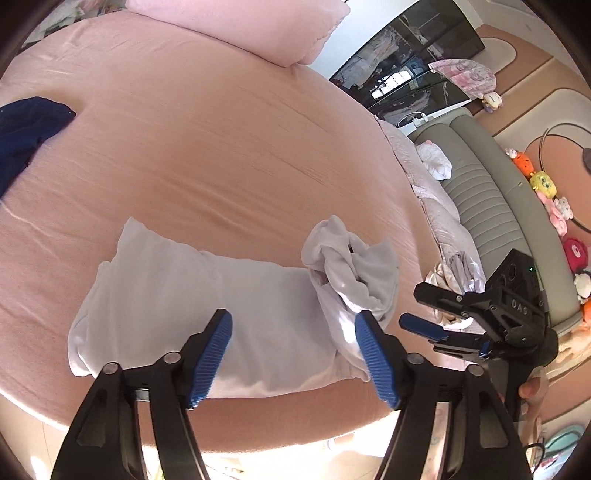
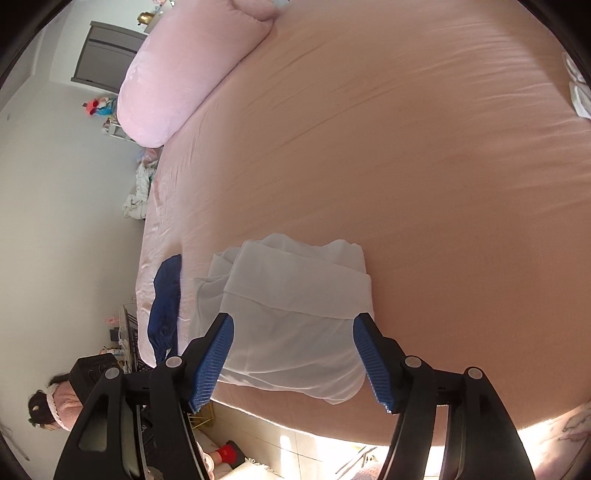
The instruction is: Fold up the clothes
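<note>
A white garment [image 1: 221,306] lies partly folded on the pink bed [image 1: 207,147], close to its front edge, with its right end bunched up [image 1: 354,266]. My left gripper [image 1: 295,354] hangs open just above it, and nothing is pinched between its blue pads [image 1: 214,354]. In the right wrist view the same white garment [image 2: 291,314] shows a folded band across its top. My right gripper [image 2: 293,358] is open over its near end and holds nothing. The right gripper [image 1: 424,310] also appears at the right of the left wrist view, beside the bunched end.
A dark blue garment [image 1: 26,129] [image 2: 166,302] lies at the bed's left side. A pink pillow [image 1: 258,26] [image 2: 177,81] sits at the far end. A grey padded bench [image 1: 491,206] with plush toys [image 1: 543,181] runs along the right. Sunlit floor [image 2: 295,450] lies below the bed's edge.
</note>
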Motion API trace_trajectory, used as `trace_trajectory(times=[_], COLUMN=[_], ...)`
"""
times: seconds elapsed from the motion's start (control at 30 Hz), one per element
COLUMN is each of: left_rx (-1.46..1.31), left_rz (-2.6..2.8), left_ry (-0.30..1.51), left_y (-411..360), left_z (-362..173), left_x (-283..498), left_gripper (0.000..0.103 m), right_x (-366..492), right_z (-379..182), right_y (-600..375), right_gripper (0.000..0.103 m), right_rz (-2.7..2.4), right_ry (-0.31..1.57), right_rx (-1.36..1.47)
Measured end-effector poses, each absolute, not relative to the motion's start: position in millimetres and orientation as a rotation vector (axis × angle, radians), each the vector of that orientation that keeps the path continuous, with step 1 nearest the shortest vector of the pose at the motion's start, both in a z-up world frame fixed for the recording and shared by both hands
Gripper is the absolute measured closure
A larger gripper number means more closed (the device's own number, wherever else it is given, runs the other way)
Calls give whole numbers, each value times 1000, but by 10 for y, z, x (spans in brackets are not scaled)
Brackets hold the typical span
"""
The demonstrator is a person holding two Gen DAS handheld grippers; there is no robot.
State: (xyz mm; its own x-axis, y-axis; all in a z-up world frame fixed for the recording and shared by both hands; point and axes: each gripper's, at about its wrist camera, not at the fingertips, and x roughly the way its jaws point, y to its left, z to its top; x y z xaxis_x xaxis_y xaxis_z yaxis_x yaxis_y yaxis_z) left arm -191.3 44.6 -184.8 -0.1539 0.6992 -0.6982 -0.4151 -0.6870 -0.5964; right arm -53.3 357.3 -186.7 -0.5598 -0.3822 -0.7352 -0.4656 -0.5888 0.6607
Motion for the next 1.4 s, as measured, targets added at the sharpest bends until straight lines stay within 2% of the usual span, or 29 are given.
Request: trace_trajectory(times=[0.47,0.63,0.73,0.77,0.8,0.83,0.87,0.9,0.97,1.13,1.4], left_rx=[-1428,-1506,-1496,-1498,-1510,-1528,-1556,-1581,-1598,-1578,-1566], left_rz=[1833,1802,1814,1825,1830,1826,1797,1768,1742,1773,1849], left_ry=[-146,-120,-172,-217,-275,-340,-420,-496,-601,-678,-633], left_y=[1585,1798,1815,1787,1745,1702,1657,1612,1510,1234,958], left_z=[-1823,-1973,-2016,-2035,-2067,-2107,-2168,-2226,-2299,-2294,-2255], left_x=[-2011,-2013,-1993,-1988,-1992,-1999,-2010,-2021,-2022,-1935,-1771], left_gripper=[24,24,25,27,43,54,61,65,69,73,73], right_x=[-437,-380,-322,-301,-284,-270,-256,-239,-201,-108,-54], right_z=[-2227,-2413,-2504,-2534,-2567,-2600,-2631,-2655,-2687,-2708,-2699], right_y=[3723,3741,3760,3769,3779,3792,3803,3810,3811,3783,3690], right_gripper=[36,36,36,36,36,36,36,36,36,36,34], right_rz=[2265,2275,2308,2313,2306,2300,2295,2294,2292,2309,2321], right_ry=[1465,1515,1579,1602,1625,1651,1677,1702,1744,1768,1791], right_rx=[-1453,-1420,-1359,-1339,-1327,-1319,-1309,-1292,-1252,-1190,-1173])
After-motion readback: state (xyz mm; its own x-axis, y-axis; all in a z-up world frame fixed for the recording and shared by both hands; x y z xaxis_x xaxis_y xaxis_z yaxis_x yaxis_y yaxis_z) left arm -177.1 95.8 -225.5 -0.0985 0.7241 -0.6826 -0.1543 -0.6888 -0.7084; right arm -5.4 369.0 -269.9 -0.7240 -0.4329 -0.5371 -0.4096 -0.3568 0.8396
